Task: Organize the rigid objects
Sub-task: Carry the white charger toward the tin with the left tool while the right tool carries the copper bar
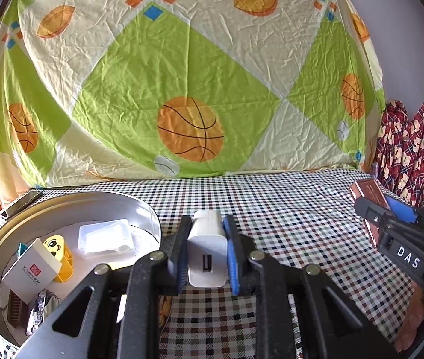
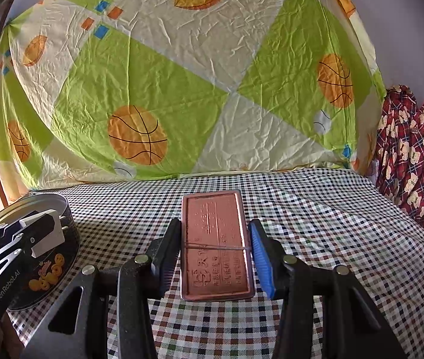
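My left gripper [image 1: 206, 254] is shut on a white USB charger [image 1: 207, 248] and holds it just right of a round metal tin [image 1: 140, 206]. The tin holds a clear plastic box [image 1: 105, 237], a yellow smiley toy [image 1: 59, 254], a white card box [image 1: 30, 269] and other small items. My right gripper [image 2: 216, 254] is shut on a flat copper-coloured tin [image 2: 216, 248] above the checked cloth. In the left wrist view the right gripper [image 1: 373, 209] and copper tin [image 1: 367, 190] show at the far right. In the right wrist view the left gripper [image 2: 44, 230] with the charger [image 2: 47, 239] hangs by the round tin [image 2: 53, 272].
A checked cloth [image 2: 316, 224] covers the table. A basketball-print sheet [image 1: 182, 74] hangs behind it. Red patterned fabric [image 2: 412, 149] lies at the right edge. A dark flat object [image 1: 22, 202] lies behind the round tin at the far left.
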The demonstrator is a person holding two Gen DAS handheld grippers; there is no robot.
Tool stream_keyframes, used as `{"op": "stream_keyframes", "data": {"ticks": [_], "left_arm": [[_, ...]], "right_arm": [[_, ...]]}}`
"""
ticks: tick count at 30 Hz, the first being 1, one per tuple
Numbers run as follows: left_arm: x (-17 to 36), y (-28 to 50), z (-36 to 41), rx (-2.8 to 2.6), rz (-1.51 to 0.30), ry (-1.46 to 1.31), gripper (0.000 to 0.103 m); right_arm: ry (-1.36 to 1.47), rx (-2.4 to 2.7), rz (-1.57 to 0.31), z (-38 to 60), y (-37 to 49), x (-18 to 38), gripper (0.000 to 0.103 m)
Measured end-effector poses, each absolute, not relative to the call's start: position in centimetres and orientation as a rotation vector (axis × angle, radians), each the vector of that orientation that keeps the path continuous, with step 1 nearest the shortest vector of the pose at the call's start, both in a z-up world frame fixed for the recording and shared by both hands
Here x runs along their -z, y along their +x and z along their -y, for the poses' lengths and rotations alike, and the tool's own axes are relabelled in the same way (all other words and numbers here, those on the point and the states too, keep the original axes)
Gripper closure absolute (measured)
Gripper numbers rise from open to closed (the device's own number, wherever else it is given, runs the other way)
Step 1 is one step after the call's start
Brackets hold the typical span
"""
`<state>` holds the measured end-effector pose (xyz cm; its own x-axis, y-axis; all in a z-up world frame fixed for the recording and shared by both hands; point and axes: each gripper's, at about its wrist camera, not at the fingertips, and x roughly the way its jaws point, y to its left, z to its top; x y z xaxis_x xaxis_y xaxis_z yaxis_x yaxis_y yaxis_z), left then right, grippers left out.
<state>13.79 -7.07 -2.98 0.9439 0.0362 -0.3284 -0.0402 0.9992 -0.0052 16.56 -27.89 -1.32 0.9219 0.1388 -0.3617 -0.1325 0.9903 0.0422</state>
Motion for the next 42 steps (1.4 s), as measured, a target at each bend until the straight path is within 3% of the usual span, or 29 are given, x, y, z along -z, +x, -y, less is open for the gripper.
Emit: {"op": "stream_keyframes", "data": {"ticks": [42], "left_arm": [[2.7, 10.5, 2.7, -0.136, -0.261, -0.078, 0.083]], "right_arm": [[-0.003, -0.248, -0.356, 23.0, 14.9, 1.2, 0.055]]}}
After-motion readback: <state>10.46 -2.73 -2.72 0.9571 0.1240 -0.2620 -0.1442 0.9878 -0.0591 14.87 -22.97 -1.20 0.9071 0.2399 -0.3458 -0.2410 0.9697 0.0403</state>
